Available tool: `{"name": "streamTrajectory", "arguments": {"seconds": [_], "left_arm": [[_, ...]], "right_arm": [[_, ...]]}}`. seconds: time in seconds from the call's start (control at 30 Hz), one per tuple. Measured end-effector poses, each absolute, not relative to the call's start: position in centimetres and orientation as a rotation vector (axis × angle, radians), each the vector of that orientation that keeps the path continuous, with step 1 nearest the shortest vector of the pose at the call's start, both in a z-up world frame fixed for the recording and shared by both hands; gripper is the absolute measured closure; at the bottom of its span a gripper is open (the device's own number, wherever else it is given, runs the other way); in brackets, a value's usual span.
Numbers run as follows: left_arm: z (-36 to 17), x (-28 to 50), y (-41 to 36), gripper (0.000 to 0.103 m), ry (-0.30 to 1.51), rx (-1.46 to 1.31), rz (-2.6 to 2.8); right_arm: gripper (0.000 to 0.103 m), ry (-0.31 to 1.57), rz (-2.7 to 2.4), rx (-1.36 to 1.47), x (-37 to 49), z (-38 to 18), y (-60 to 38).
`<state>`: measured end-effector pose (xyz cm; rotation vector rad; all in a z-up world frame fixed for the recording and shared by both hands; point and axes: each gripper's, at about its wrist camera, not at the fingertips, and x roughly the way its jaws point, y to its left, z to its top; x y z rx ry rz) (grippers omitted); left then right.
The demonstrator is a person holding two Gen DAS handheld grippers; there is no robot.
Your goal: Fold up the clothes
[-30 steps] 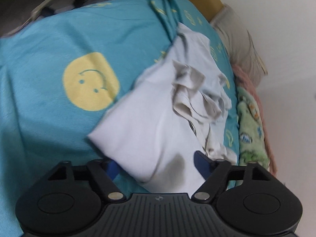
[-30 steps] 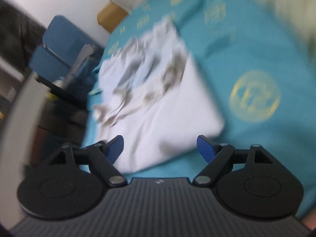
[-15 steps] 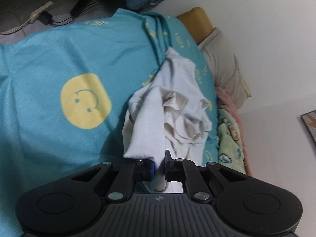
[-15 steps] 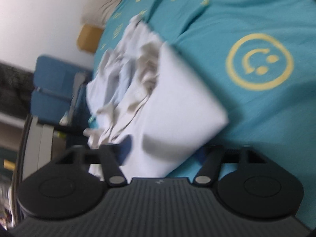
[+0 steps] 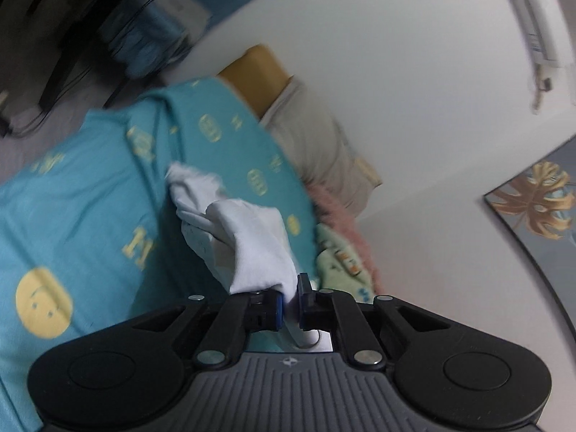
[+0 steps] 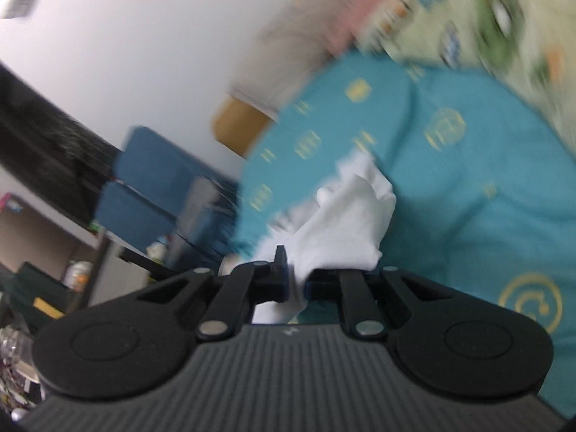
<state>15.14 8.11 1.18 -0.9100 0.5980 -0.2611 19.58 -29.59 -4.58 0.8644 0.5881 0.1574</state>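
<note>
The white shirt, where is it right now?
Both wrist views show the white shirt pinched in the left gripper and the right gripper, bunched up over the teal smiley bedspread, with the pillows behind it.

No words, brands or numbers can be read. The teal bedsheet [image 5: 90, 194], ahead of both tools, carries only yellow smiley faces [image 5: 43, 302] and blurred yellow symbols.

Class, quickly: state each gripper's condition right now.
Left gripper: shut on the white garment.
Right gripper: shut on the white garment.
</note>
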Motion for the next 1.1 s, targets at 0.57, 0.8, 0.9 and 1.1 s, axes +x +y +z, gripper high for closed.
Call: {"name": "streamTrajectory", "arguments": {"seconds": [0.57,0.8,0.9,1.1], "left_arm": [[6.3,-5.1,7.5,0.095,0.629,-0.835,-0.275],[5.5,-7.8,8.0,0.095,0.697,-0.830,-0.213],[4.4,-5.8,7.6,0.095,0.726,-0.797,-0.172],[2.0,2.2,6.1,0.095,0.763,-0.712,-0.104]], "right_arm": [[0.091,0.652,0.142,0.748,0.5,0.1,-29.6],[0.091,0.707,0.131,0.775,-2.2,-1.5,-29.3],[0.091,0.739,0.128,0.786,-0.6,-2.8,-29.3],[0.090,0.781,0.093,0.744,6.6,-4.6,-28.6]]}}
